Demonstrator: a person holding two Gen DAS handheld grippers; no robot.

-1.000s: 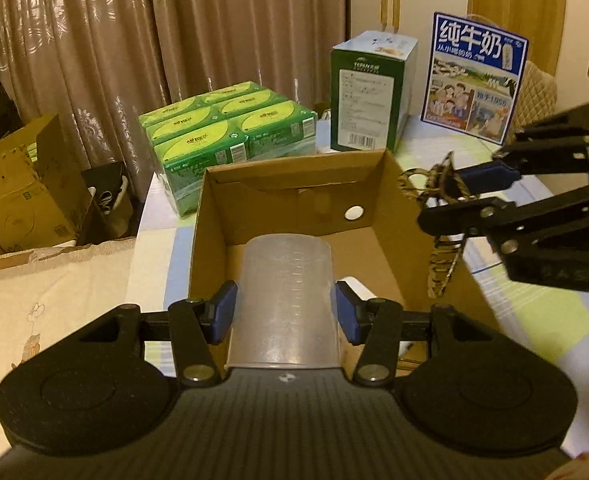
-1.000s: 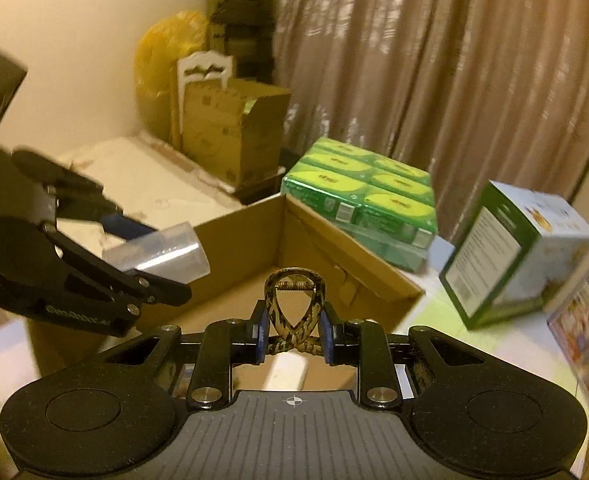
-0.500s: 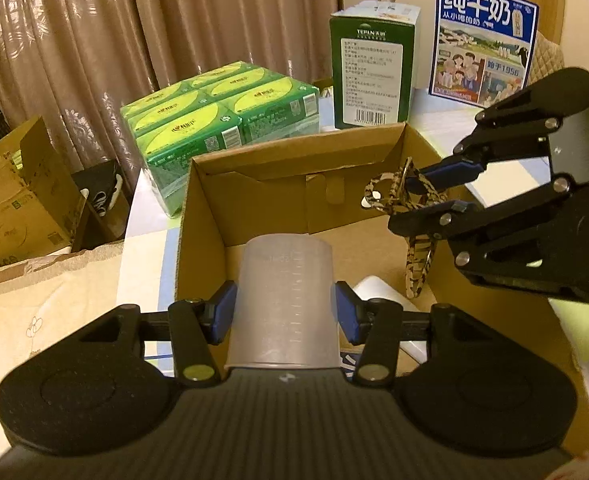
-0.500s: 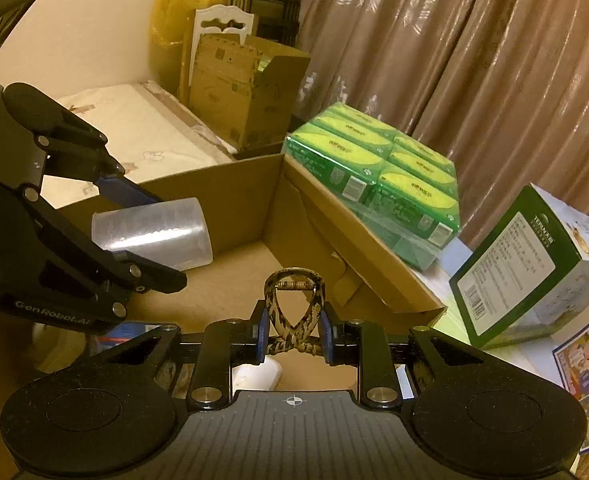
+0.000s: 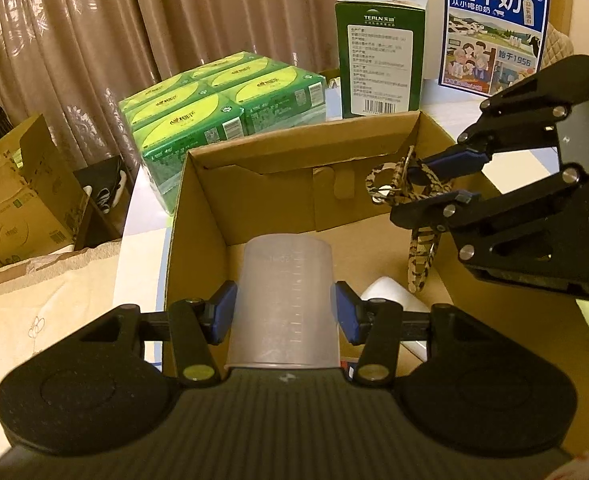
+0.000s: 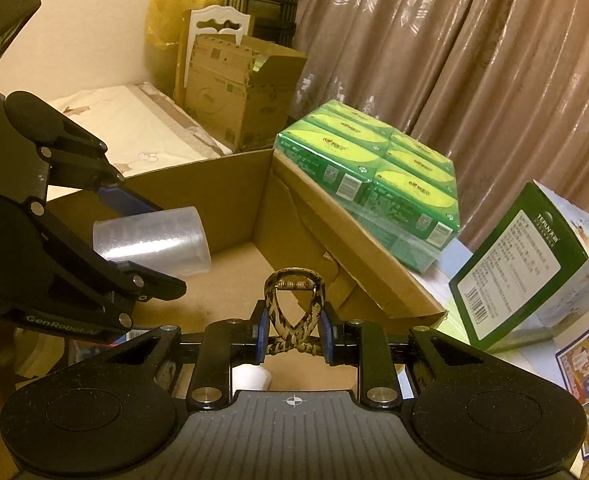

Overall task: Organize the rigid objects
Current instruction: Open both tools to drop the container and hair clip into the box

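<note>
Tip-wise, we'd lower both loads to the cardboard box [image 5: 198,216] floor below before letting go: left gripper [image 5: 284,312] clamps measuring cup [image 5: 282,300], right gripper [image 6: 292,330] pinches leopard-print clip [image 6: 294,304].

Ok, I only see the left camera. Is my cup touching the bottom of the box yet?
Observer: No. The right camera shows the cup from the side. The left hand-held gripper holds it in the air inside the box, with bare box floor showing under it.
Child: And what's behind that brown carton by the curtain?
Observer: Behind the carton, against the wall, there is a yellow bag and a white chair back. Your view shows neither of them.
</note>
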